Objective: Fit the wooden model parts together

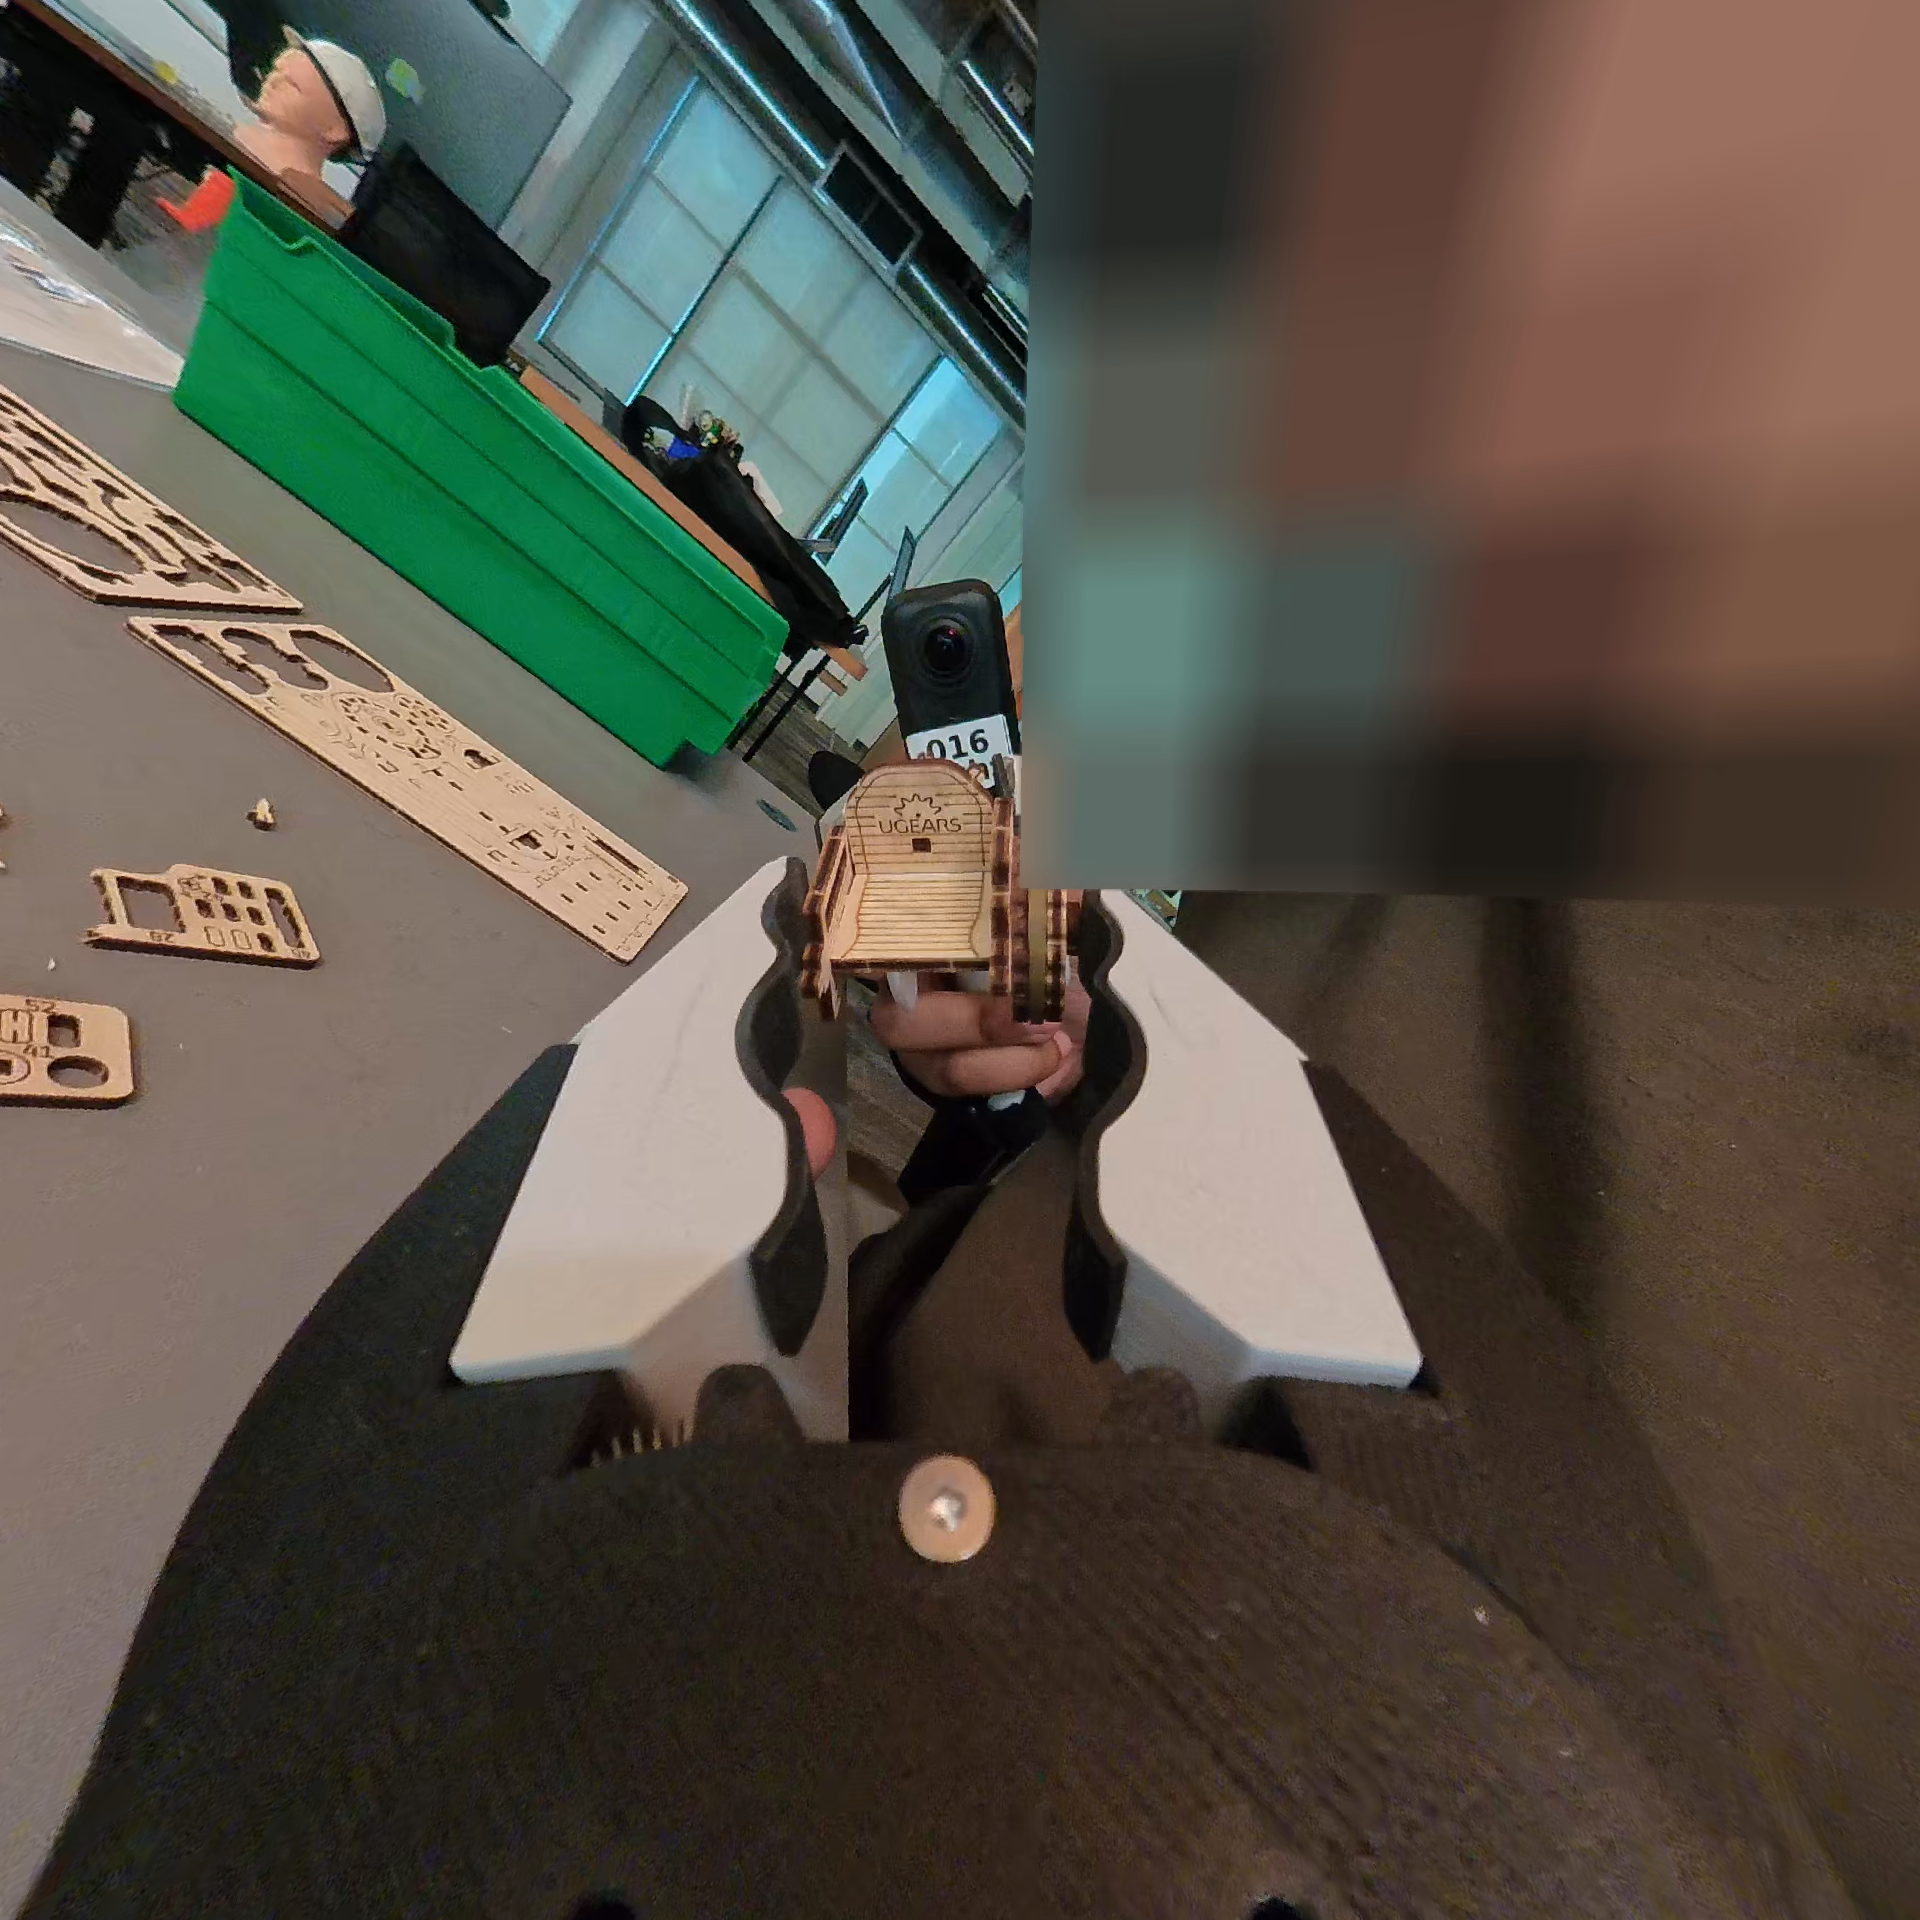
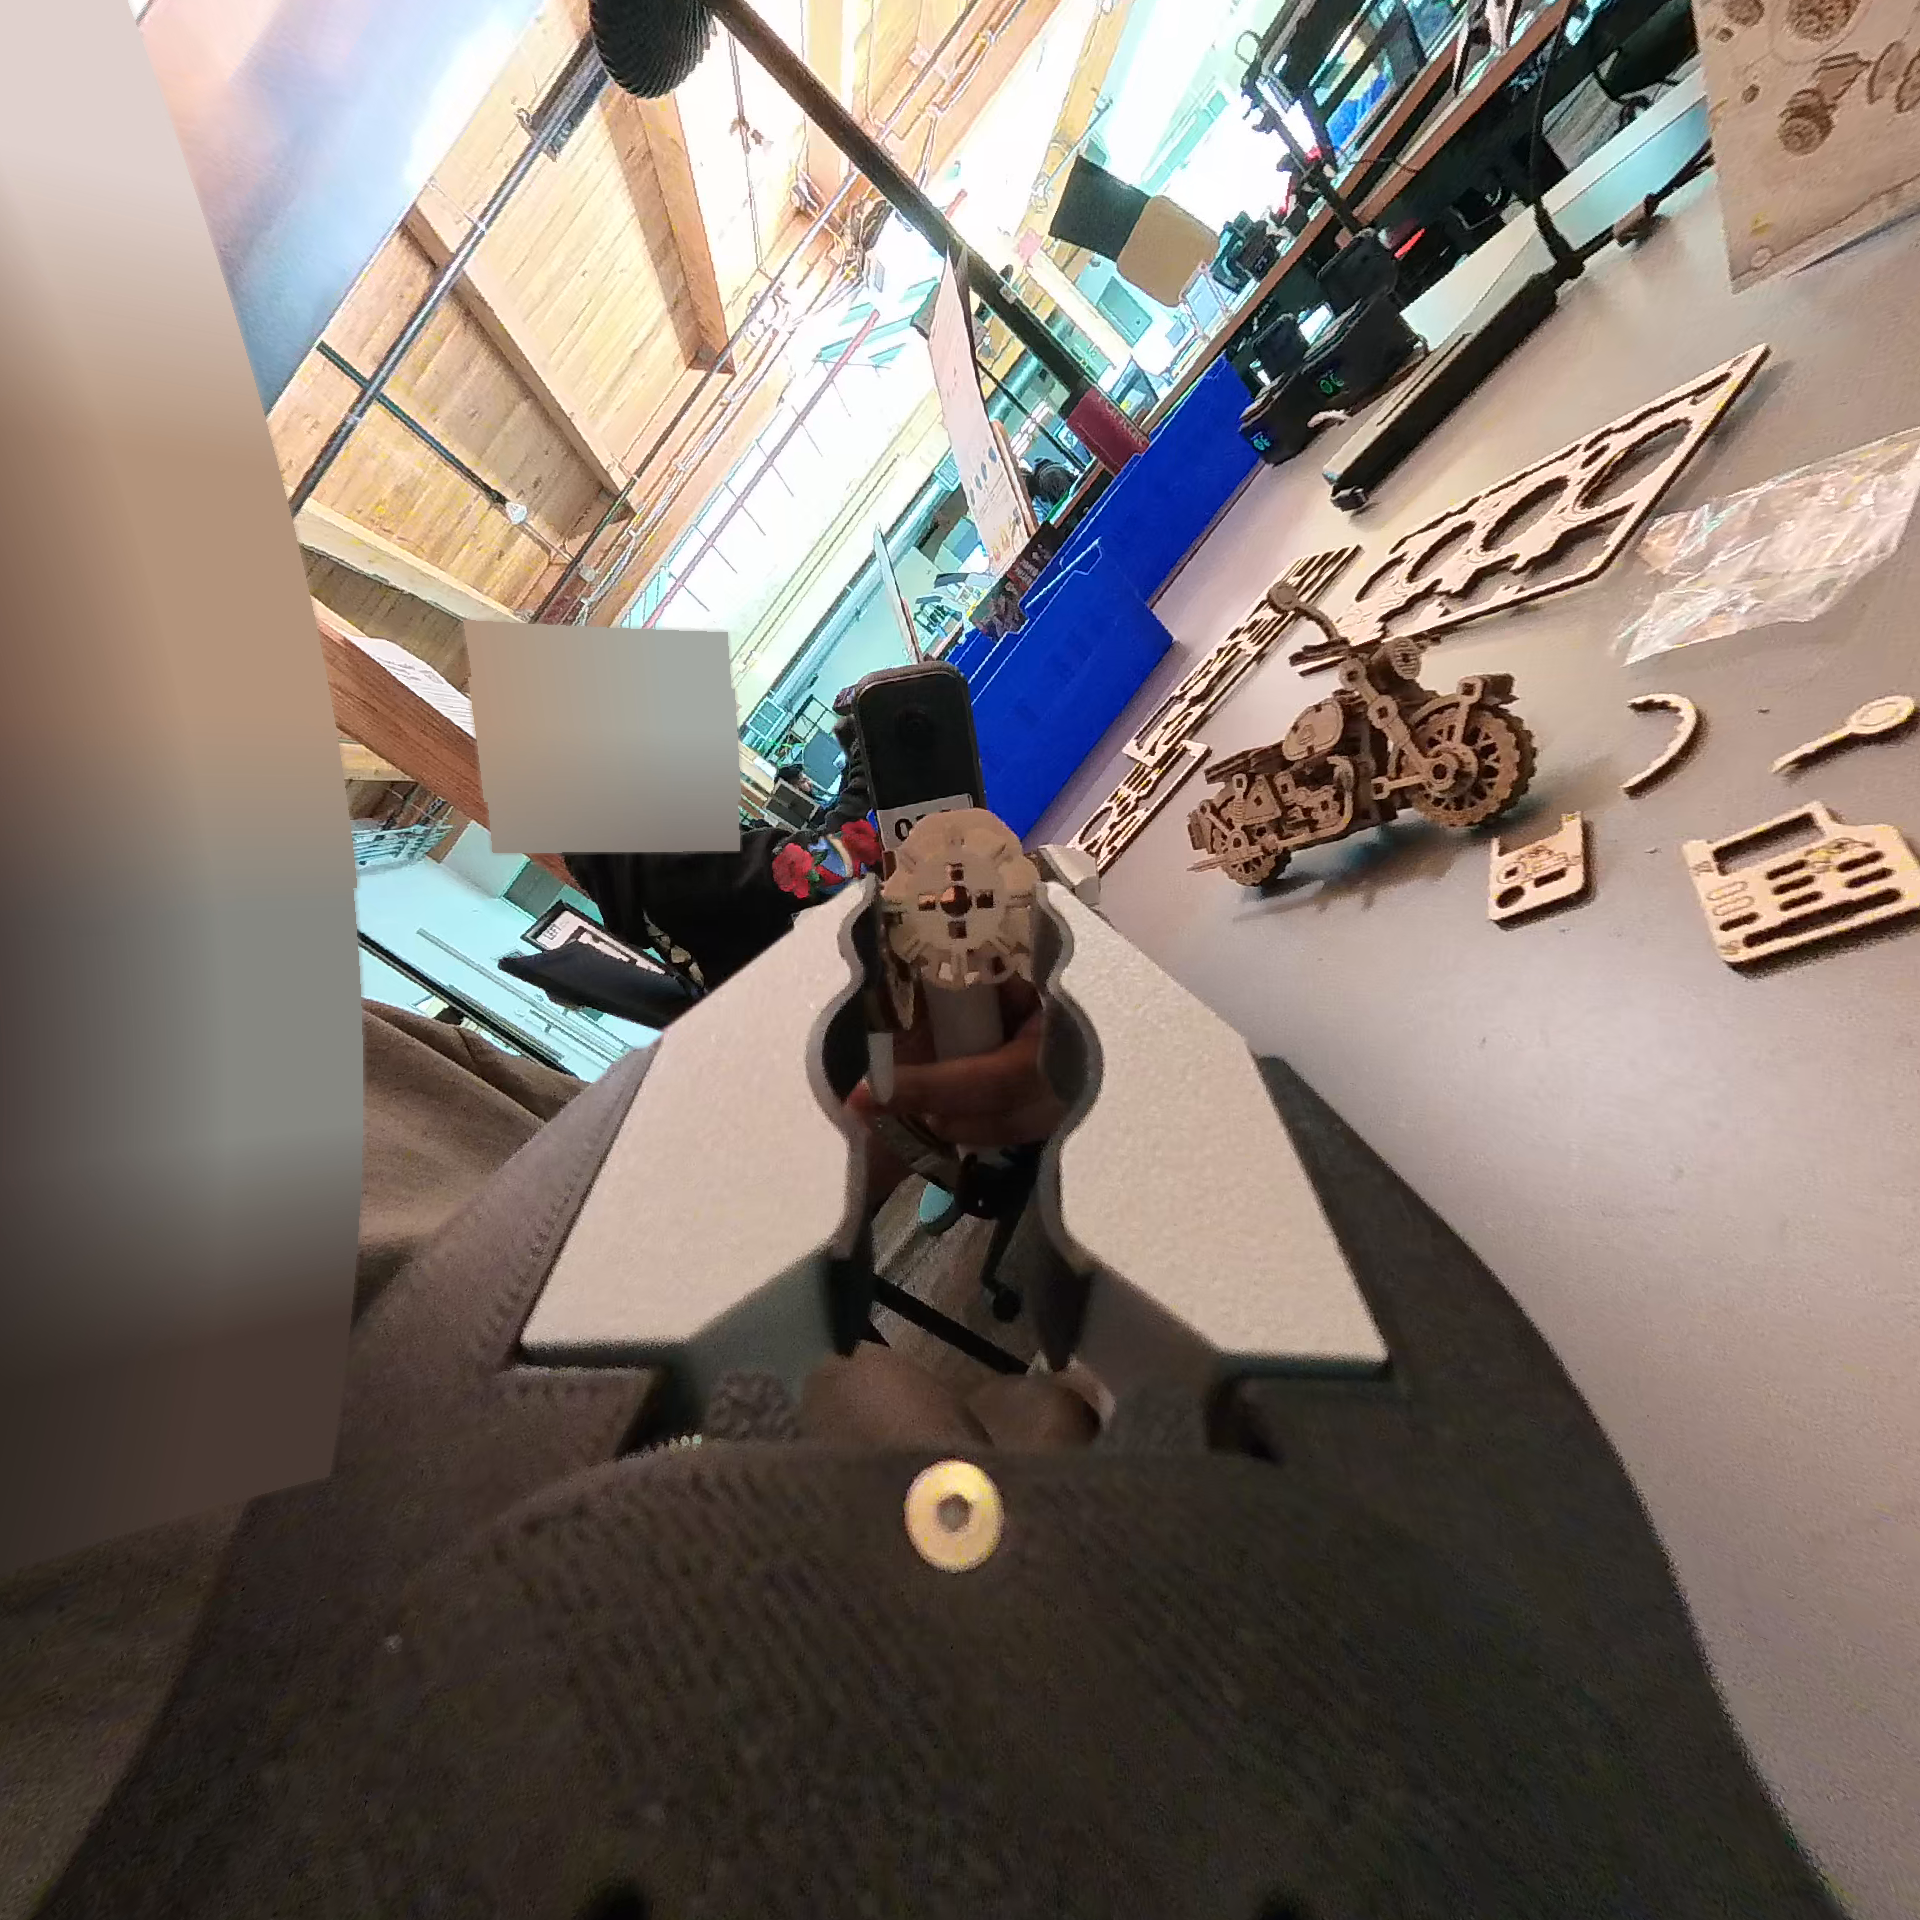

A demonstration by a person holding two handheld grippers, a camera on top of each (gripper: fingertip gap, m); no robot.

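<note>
Tabletop beside; grippers (image 1: 940, 935) raised, facing.

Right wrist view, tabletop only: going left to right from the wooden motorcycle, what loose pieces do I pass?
Wooden motorcycle → small slotted tab → curved arc piece → slotted rectangular panel → spoon-shaped piece.

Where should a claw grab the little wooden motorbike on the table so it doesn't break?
Probably from above, across the chunky middle of the motorbike. It stands upright, side-on in the right wrist view, so the flat sides suit the claw. Avoid the thin handlebars and spoked wheels.
</note>
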